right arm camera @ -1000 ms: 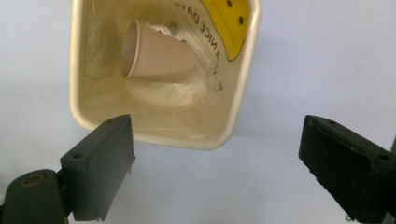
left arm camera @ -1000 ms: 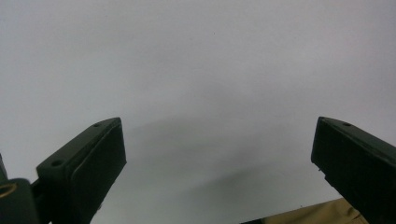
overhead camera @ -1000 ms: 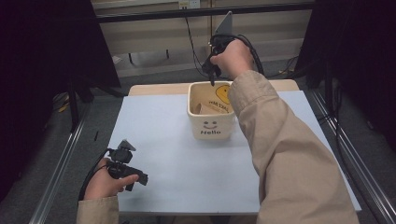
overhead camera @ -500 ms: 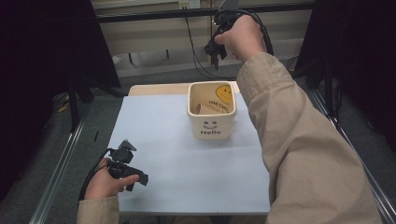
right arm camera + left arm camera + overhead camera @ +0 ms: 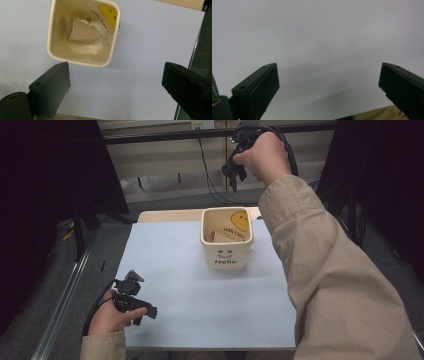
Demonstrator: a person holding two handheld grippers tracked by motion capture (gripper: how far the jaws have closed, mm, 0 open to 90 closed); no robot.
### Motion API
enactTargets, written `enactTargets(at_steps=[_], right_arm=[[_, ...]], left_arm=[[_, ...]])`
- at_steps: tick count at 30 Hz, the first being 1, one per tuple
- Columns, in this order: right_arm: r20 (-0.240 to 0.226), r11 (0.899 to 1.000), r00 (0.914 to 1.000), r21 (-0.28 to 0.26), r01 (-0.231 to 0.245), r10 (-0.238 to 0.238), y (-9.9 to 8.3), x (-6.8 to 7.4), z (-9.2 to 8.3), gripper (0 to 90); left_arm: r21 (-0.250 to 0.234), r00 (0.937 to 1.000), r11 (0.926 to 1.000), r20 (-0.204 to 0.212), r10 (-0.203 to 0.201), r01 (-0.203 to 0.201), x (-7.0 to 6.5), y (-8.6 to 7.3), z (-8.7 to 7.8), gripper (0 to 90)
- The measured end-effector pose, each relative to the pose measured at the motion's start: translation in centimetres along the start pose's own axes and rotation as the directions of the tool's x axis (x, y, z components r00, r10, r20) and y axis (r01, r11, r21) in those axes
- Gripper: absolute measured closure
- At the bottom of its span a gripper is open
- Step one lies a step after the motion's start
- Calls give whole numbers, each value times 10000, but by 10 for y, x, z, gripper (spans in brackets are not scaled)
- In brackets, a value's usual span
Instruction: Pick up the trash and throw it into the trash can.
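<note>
Up and away went the right claw point(image 5: 234, 176) since a moment ago; it was just over the bin point(image 5: 226, 257) and now hangs high above and behind it. Its jaws are spread wide with nothing between them. Far below this claw, a paper cup point(image 5: 81, 31) lies on its side inside the bin, likely dropped there. The left claw point(image 5: 145, 312) rests low at the near edge of the table point(image 5: 200, 305), well apart from the bin, jaws spread and empty, probably just waiting.
</note>
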State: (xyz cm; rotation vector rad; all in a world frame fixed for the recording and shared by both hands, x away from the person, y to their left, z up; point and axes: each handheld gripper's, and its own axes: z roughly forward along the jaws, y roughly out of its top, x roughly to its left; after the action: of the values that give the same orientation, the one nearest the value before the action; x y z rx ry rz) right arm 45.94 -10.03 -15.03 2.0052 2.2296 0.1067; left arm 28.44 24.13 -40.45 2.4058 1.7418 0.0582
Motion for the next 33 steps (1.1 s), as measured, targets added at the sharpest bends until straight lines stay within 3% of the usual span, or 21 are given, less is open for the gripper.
enactTargets(at_steps=[7, 14, 15, 24, 26, 29, 31, 33], right_arm=[[88, 10000, 10000, 91, 39, -40, -11, -12, 0, 80], [199, 10000, 9998, 95, -9, 7, -34, -38, 9, 79], [256, 9999, 9996, 56, -118, 117, -41, -47, 13, 79], [388, 9997, 9990, 145, -215, 209, -79, -79, 36, 77], [402, 9994, 9988, 211, -273, 265, -83, -82, 39, 77], [238, 9993, 9994, 267, -269, 262, -93, -90, 50, 75], [355, 9990, 9990, 336, -280, 268, -102, -95, 64, 74], [165, 9988, 9995, 395, -277, 271, -107, -99, 73, 73]], left_arm=[[-118, 9999, 9999, -15, -122, 121, -1, -1, 1, 30], [-72, 10000, 9999, -6, 84, -84, -5, 0, 0, 30], [-80, 10000, 9999, 0, 88, -88, -6, 0, 0, 30], [-98, 10000, 9999, -55, 73, -73, -6, 0, -1, 30], [-122, 10000, 9999, -17, -54, 54, -7, -1, 0, 30], [-2, 9998, 10000, -151, 86, -86, -6, 0, -3, 30], [-96, 10000, 10000, -80, 23, -24, -7, -1, -3, 30], [-118, 9998, 9999, -168, 70, -72, -5, -1, -3, 30]])
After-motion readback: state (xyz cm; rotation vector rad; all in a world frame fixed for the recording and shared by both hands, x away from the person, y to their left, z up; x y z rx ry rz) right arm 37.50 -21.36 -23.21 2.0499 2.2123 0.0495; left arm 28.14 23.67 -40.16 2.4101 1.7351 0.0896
